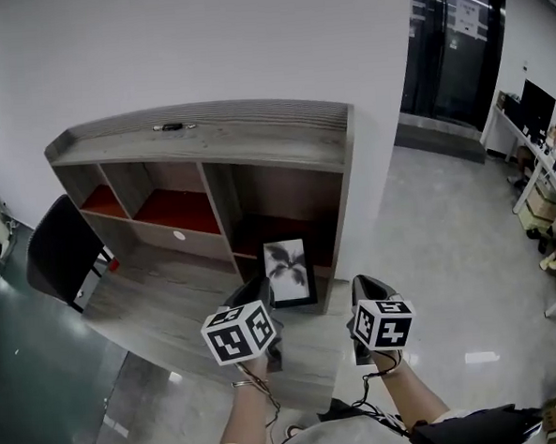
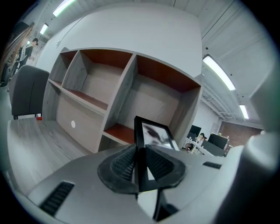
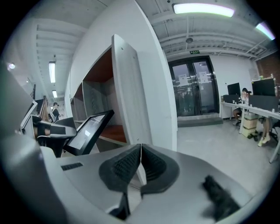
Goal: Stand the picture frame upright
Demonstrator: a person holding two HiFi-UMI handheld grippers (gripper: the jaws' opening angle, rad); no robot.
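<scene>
The black picture frame (image 1: 288, 270), with a dark plant print on white, hangs at a slant in front of the lower right shelf opening. My left gripper (image 1: 262, 291) is shut on the frame's left edge; in the left gripper view the pads (image 2: 124, 162) clamp the black rim (image 2: 141, 144) and the picture (image 2: 156, 133) rises beyond them. My right gripper (image 1: 364, 284) hovers by the desk's right edge, shut with nothing between its jaws (image 3: 140, 151). The right gripper view shows the tilted frame (image 3: 89, 131) at the left. Whether the frame's lower edge touches the desk is hidden.
A wooden shelf unit (image 1: 207, 141) with red-backed compartments stands on the grey desk (image 1: 160, 294); its right side panel (image 3: 131, 100) is close to my right gripper. A black chair (image 1: 62, 250) sits at the left. Glass doors (image 1: 455, 37) and office desks lie far right.
</scene>
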